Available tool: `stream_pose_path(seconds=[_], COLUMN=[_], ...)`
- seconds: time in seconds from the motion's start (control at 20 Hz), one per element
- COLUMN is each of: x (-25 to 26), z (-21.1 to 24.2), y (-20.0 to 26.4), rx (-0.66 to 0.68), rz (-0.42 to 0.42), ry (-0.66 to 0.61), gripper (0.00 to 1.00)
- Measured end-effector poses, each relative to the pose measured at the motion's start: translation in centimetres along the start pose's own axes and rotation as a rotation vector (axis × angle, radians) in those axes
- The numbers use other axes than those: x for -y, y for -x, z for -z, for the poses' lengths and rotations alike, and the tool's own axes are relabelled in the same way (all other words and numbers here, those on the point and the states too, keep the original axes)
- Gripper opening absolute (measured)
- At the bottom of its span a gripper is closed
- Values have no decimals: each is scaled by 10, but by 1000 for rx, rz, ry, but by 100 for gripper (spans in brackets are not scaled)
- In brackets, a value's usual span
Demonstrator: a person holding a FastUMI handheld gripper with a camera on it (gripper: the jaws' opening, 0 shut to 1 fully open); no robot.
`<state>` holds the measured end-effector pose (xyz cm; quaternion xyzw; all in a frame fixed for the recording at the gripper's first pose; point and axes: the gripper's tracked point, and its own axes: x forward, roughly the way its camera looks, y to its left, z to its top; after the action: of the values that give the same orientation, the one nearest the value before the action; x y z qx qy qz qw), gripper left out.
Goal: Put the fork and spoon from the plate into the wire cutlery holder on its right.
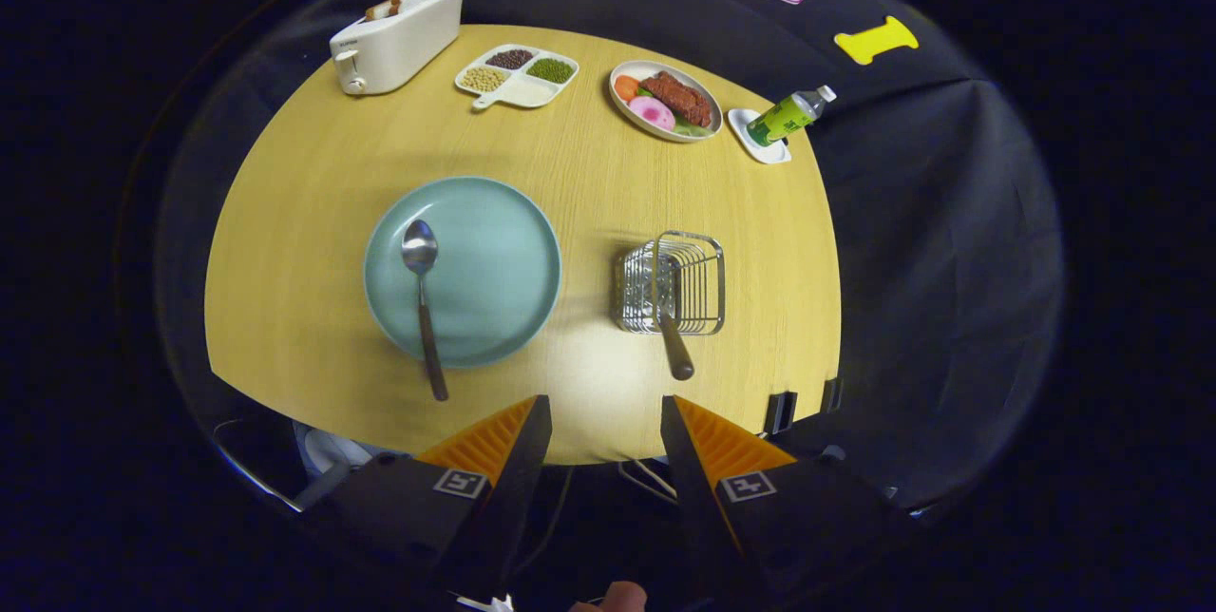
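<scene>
Wood is what I see most, a pale yellow table spread out ahead of my gripper. Its two fingers are wide apart and hold nothing. They hang over the near edge of the table, with bare wood in the gap between them.

Beyond the fingers and off to the left sits a light blue plate. A spoon lies on it. The bowl of the spoon rests on the plate and its handle sticks out over the near rim, pointing back at me.

To the right of the plate, well apart from it, stands the wire holder. One piece of cutlery is in it already. I think it is the fork, but the wires hide its head. Its handle leans out of the holder toward my right finger.

Far across the table I see a white toaster with bread in it, a white tray of beans, a dish of food, and a green bottle lying on a small white plate.
</scene>
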<state>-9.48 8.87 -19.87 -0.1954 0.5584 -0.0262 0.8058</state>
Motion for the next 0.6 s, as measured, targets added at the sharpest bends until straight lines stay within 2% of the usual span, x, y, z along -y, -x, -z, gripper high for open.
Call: stream_pose_path(seconds=[0.1,0.15,0.35,0.6], x=[-21,-38,-108,-136], z=[-5,-8,-7,-9], y=[2,-2,-41,-92], rx=[43,64,17,-61], rz=[25,4,-162,-262], ry=[48,51,21,18], gripper=[74,74,74,74])
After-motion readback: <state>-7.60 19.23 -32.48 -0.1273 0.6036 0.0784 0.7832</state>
